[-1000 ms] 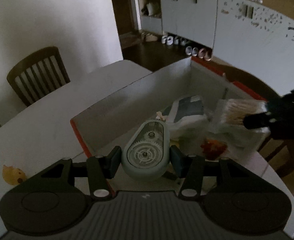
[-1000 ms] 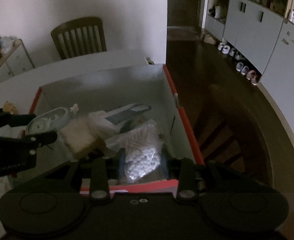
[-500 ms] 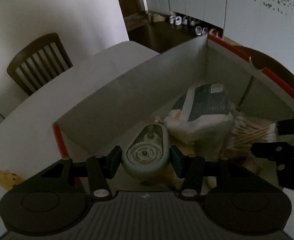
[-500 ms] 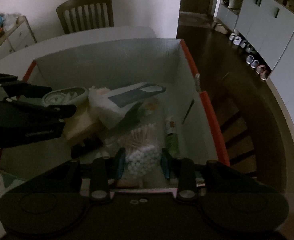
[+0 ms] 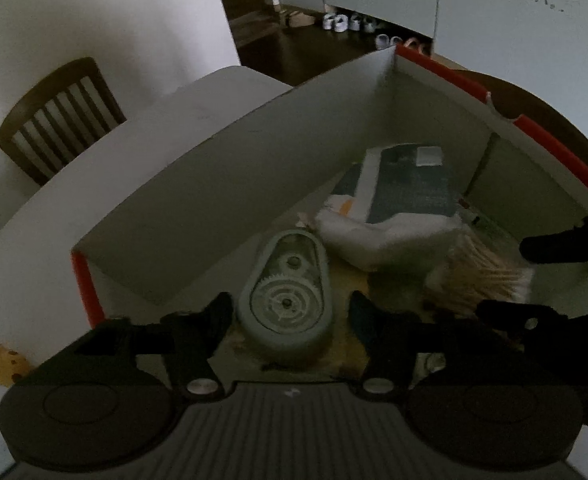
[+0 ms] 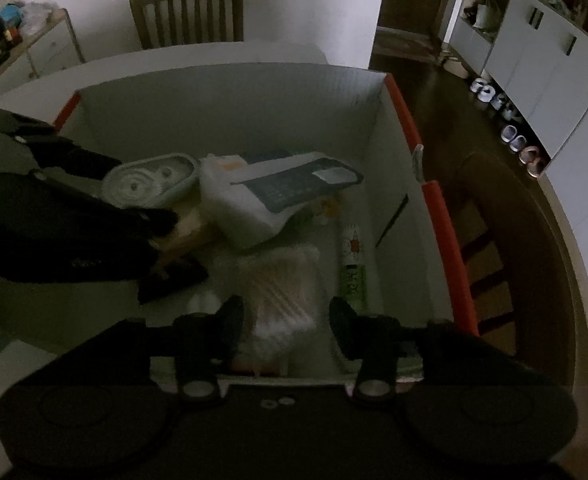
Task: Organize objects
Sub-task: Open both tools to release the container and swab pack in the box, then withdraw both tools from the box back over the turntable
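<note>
The white tabletop (image 5: 166, 128) carries a cardboard box (image 6: 230, 100), plain inside with orange outer faces, which serves as the collecting bin. Both claws reach inside it. The left claw (image 5: 288, 312) is spread, its fingers clear of the pale green oval tape dispenser (image 5: 286, 300), a rigid shell with visible gears lying flat on the box floor. The right claw (image 6: 282, 322) is likewise spread around a soft, crinkled bag of cotton swabs (image 6: 282, 292), apparently just deposited
</note>
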`<control>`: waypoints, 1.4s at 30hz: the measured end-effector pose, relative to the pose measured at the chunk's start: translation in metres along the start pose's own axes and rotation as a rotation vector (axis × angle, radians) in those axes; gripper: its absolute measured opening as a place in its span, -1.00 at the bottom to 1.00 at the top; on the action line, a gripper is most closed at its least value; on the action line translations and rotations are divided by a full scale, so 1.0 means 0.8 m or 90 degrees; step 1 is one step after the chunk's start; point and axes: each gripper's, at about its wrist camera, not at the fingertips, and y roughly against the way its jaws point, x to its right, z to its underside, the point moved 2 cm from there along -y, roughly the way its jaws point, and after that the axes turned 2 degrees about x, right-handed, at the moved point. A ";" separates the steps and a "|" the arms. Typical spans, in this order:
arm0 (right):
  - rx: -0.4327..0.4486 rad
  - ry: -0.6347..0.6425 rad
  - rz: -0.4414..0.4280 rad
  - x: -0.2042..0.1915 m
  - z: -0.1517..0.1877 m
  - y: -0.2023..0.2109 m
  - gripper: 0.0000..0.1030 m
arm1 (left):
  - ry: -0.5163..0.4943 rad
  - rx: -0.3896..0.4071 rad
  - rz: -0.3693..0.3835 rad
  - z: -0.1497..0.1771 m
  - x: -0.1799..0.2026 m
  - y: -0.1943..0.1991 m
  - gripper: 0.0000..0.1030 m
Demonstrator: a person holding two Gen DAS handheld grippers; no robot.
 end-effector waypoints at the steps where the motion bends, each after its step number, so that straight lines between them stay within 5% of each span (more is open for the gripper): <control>1: 0.003 -0.001 -0.003 -0.001 0.001 0.003 0.08 | 0.001 0.001 0.002 0.002 0.000 0.001 0.42; 3: 0.012 -0.003 -0.007 0.000 0.002 0.011 0.31 | 0.003 0.002 0.010 0.003 0.003 0.001 0.44; 12: 0.048 -0.019 -0.029 0.005 0.005 0.044 0.47 | 0.005 0.014 0.042 0.008 0.010 0.013 0.55; 21: 0.093 -0.018 -0.031 -0.004 0.019 0.082 0.55 | 0.005 0.039 0.073 0.023 0.005 0.035 0.64; 27: 0.118 -0.051 -0.040 -0.013 0.023 0.107 0.57 | 0.018 0.070 0.105 0.036 -0.005 0.059 0.99; 42: 0.178 -0.096 -0.050 -0.076 0.041 0.171 0.59 | 0.042 0.136 0.153 0.094 -0.056 0.141 0.99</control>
